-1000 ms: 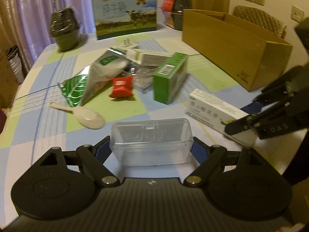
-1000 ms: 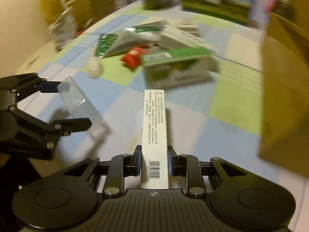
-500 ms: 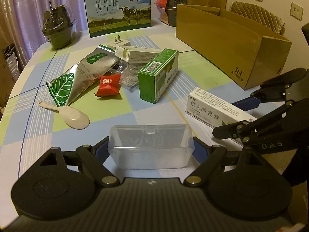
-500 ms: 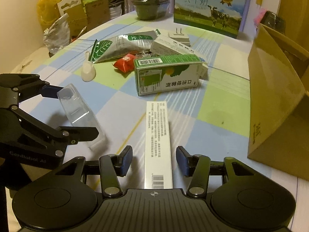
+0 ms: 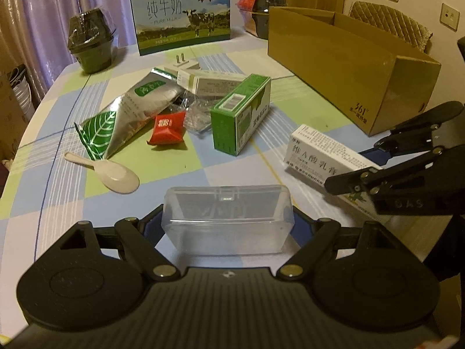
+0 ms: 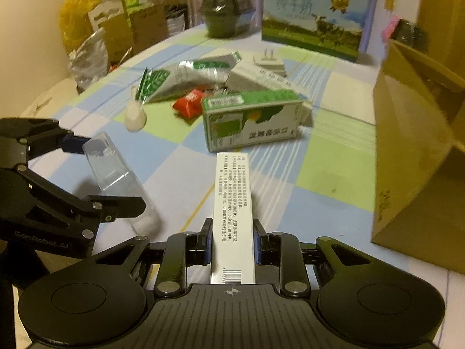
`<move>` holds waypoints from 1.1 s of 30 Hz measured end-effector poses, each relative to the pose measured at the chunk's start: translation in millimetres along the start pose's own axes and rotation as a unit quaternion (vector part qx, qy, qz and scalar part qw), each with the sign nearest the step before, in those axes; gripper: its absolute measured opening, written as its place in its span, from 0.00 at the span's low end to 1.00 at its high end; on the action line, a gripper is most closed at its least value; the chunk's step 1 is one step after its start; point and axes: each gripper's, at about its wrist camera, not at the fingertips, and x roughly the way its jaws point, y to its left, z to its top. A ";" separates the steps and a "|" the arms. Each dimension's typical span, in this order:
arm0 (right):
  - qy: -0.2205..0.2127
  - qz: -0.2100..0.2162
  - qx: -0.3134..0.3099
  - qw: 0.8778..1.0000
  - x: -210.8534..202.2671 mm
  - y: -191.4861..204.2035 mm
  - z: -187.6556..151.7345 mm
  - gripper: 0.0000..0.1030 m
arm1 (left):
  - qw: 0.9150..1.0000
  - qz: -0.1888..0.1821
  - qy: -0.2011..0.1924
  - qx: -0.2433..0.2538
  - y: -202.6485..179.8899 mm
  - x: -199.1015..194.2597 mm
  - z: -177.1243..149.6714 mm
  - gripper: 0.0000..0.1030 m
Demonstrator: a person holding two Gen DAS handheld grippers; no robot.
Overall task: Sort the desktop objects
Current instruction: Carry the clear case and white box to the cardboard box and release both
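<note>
- Left wrist view: the left gripper [image 5: 226,226] has its fingers pressed on the two short ends of the clear plastic case [image 5: 226,221], so the long axis of the case runs across the fingers, from side to side. The case is low over the near edge of the bench [image 5: 43,186]. The open cardboard box [image 5: 348,67] stands far ahead and to the right.
- Right wrist view: the right gripper [image 6: 232,247] pinches the near end of the white carton [image 6: 232,203] between its fingers; the long axis of the carton points straight forward. The cardboard box [image 6: 412,157] is just to the right here, so I judge the right hand is nearer to it.
</note>
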 end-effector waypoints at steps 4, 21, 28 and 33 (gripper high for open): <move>-0.030 -0.011 0.025 0.999 -28.1 -9.0 6.7 0.22 | 1.000 -0.004 -0.010 0.000 -3.8 -9.7 13.0 0.80; -0.115 -0.139 0.114 0.977 -145.8 -155.6 65.2 0.22 | 0.987 -0.096 -0.108 0.064 -105.0 -20.8 164.2 0.80; -0.107 -0.143 0.131 0.975 -144.2 -198.9 63.5 0.22 | 0.984 -0.116 -0.113 0.075 -144.7 4.6 203.7 0.80; -0.103 -0.136 0.139 0.976 -139.7 -212.3 61.5 0.22 | 0.984 -0.125 -0.109 0.073 -155.9 18.7 217.8 0.80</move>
